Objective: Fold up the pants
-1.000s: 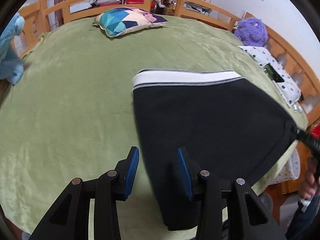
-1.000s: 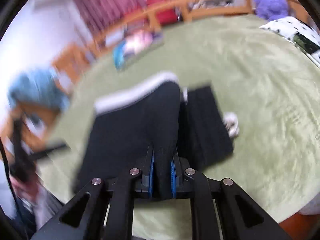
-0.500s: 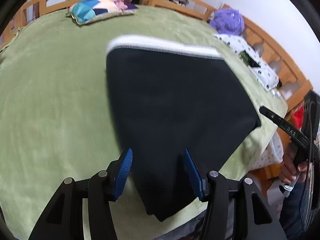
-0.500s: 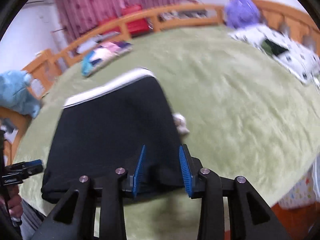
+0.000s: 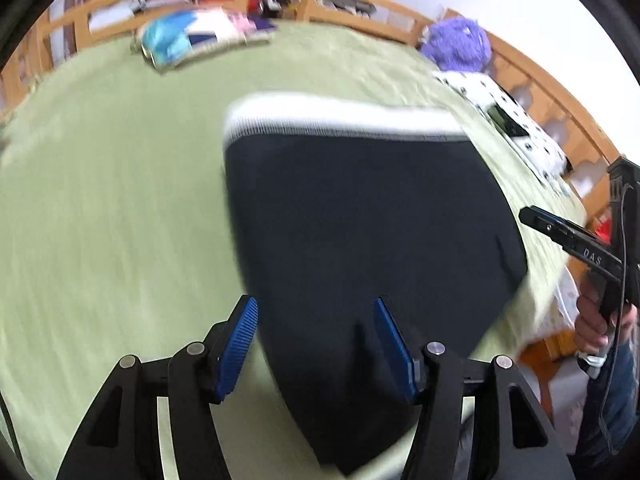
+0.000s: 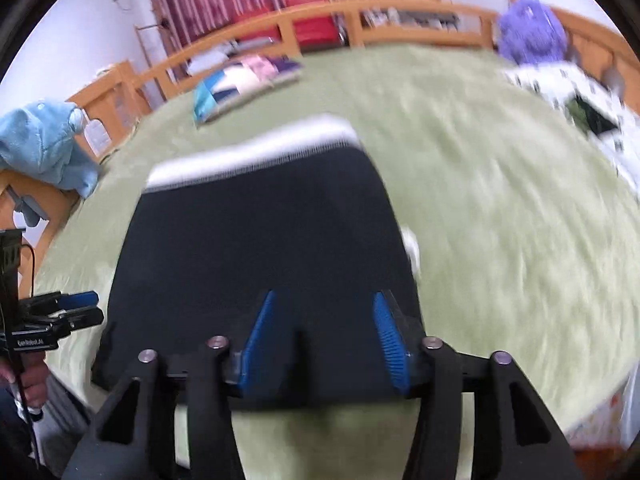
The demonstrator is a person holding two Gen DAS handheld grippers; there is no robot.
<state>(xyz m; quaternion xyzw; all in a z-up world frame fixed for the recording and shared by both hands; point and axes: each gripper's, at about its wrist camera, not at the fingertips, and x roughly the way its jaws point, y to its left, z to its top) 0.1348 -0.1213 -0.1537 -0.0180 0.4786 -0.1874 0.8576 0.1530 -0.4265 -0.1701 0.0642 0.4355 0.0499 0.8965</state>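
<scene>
Black pants (image 5: 360,220) with a white waistband (image 5: 340,118) lie folded flat on the green blanket (image 5: 100,200). My left gripper (image 5: 315,306) hovers over their near left edge, its jaws opening, the blue pads clear of the cloth. In the right wrist view the pants (image 6: 260,240) fill the middle, and my right gripper (image 6: 325,297) stands over their near edge, jaws opening too, holding nothing. Each gripper shows in the other's view: the right gripper (image 5: 528,216) off the pants' right corner, the left gripper (image 6: 94,308) off the left corner.
A patterned pillow (image 5: 192,40) lies at the far side of the bed. A purple plush (image 5: 456,46) and a spotted white cloth (image 5: 512,120) sit at the right, a blue plush (image 6: 44,136) at the left. A wooden rail (image 5: 360,4) rings the bed.
The right gripper was shut on a fold of the pants, then let go and opened. The left jaws widened. Both grippers drew back toward the pants' near edge.
</scene>
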